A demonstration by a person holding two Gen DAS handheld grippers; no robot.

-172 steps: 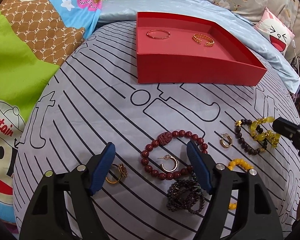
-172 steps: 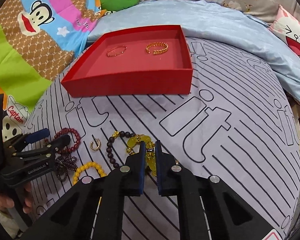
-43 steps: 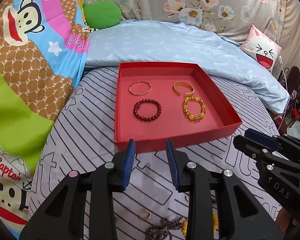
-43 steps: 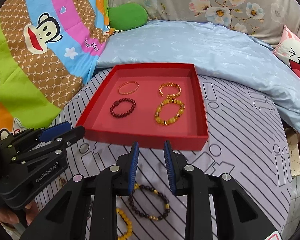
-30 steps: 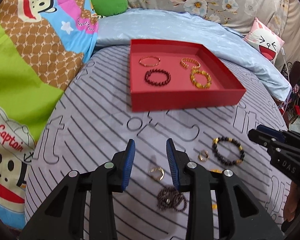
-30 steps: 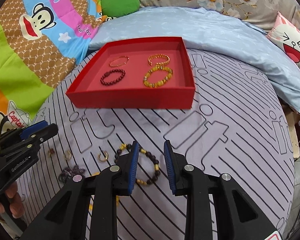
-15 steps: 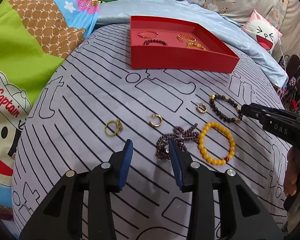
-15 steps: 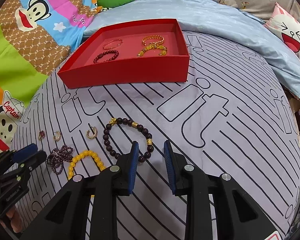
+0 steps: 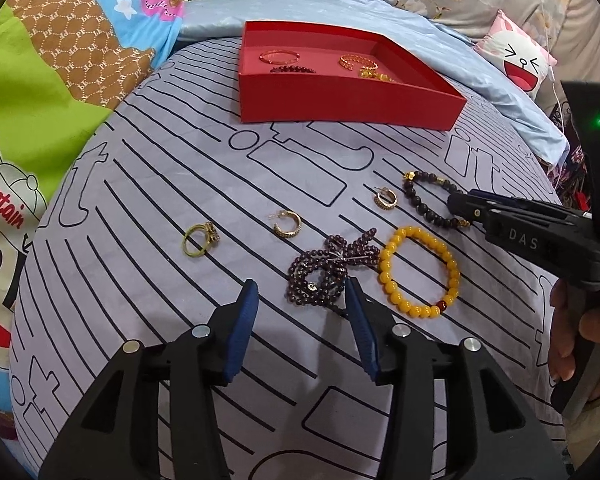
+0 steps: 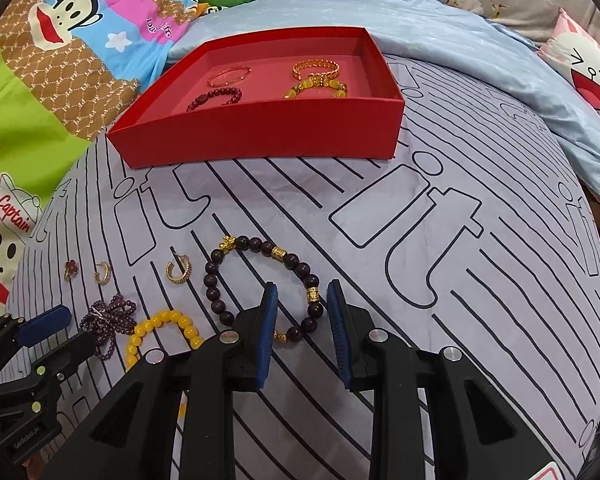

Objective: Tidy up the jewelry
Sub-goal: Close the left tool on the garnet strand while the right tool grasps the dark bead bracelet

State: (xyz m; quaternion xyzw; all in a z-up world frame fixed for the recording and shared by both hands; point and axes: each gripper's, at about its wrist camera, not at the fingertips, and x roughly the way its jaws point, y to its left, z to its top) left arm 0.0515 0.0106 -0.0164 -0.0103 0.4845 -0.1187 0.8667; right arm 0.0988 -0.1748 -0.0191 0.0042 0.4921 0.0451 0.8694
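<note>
Both hands have dropped from the red tray [image 10: 260, 136] toward the loose jewelry on the bed [image 9: 180, 168]. Jaws opening, the left gripper [image 9: 302, 316] hangs moderately wide over the purple bead strand [image 9: 328, 276], not gripping it. Narrower, the right gripper [image 10: 302, 320] straddles the near side of the dark bead bracelet [image 10: 260, 280] without pinching. Between them lies the yellow bracelet [image 9: 418, 272].
</note>
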